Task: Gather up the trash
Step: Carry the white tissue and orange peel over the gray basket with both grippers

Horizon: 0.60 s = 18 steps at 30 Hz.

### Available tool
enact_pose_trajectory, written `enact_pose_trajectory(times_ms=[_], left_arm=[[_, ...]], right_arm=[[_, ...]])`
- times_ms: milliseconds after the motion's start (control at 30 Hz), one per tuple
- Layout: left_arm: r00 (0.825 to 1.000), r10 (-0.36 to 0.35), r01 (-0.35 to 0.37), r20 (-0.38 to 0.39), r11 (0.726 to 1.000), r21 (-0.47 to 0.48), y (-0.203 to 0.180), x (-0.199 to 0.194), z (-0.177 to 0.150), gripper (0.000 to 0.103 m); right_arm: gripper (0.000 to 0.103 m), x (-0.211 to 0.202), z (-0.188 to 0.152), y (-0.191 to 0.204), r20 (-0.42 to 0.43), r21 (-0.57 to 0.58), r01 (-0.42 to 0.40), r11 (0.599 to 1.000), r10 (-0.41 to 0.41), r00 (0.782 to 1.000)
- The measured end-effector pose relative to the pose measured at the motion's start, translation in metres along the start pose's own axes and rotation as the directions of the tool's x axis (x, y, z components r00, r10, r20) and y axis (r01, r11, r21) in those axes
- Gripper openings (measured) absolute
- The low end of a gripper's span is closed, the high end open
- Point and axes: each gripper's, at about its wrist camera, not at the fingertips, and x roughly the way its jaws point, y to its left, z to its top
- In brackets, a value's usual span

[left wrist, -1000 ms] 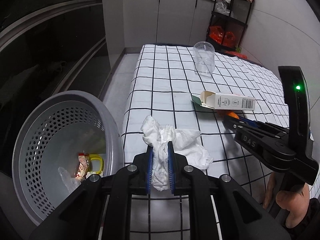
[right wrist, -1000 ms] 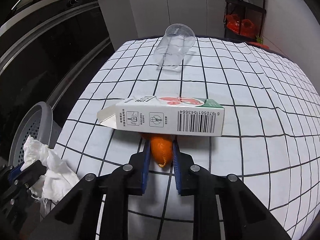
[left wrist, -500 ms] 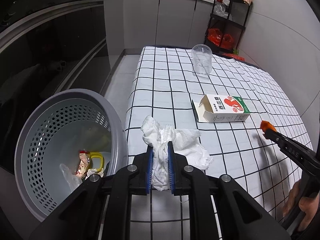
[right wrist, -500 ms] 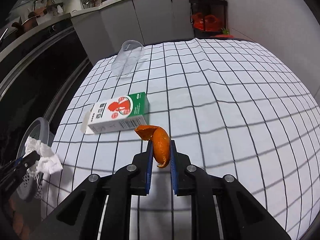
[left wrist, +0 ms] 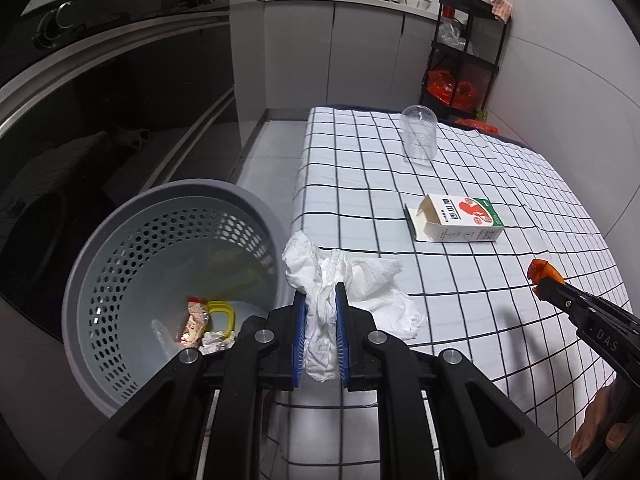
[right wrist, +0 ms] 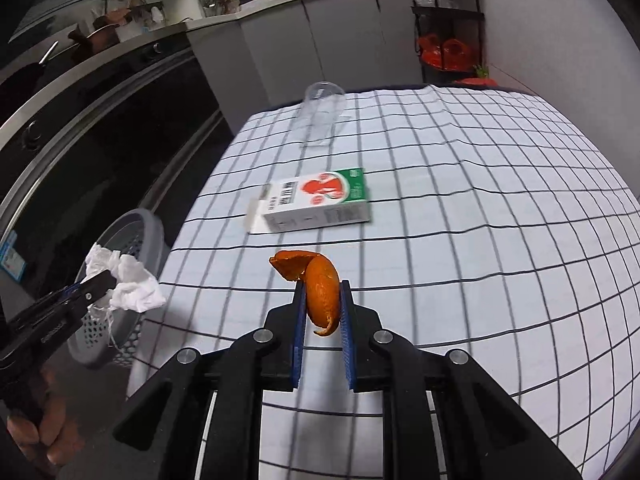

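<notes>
while both loads hang clear of the tabletop point(left wrist: 460, 320), you are in the carry step: two pieces picked, neither dropped yet. your left tongs point(left wrist: 321, 312) are pinched narrow on the tissue point(left wrist: 340, 276), right at the bin point(left wrist: 100, 264) rim. your right tongs point(right wrist: 323, 300) are clamped tight on the peel point(right wrist: 316, 280), over the tabletop and well apart from the bin. next, bring each over the bin mouth before letting go. box point(right wrist: 320, 200) and cup point(right wrist: 322, 114) wait on the cloth.

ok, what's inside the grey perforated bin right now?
In the grey bin: a red-and-silver wrapper, a yellow ring-shaped piece, clear plastic and crumpled paper. The left gripper covers the near floor.
</notes>
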Motion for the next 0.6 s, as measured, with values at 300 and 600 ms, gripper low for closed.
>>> enact_pose_trajectory(times_ms=[300, 600], left_arm=[[0.998, 0.062, -0.061, 0.024, 0.997, -0.049, 0.034, -0.015, 0.000, 0.014], [0.986, 0.164, -0.159, 0.038, 0.981, -0.115, 0.082, -0.026, 0.002, 0.014]], right_arm=[[0.016, 0.005, 0.008, 0.060, -0.009, -0.104, -0.105, 0.989, 0.105, 0.994], [0.015, 0.015, 0.024, 0.124, -0.022, -0.218, -0.200, 0.955, 0.201, 0.979]])
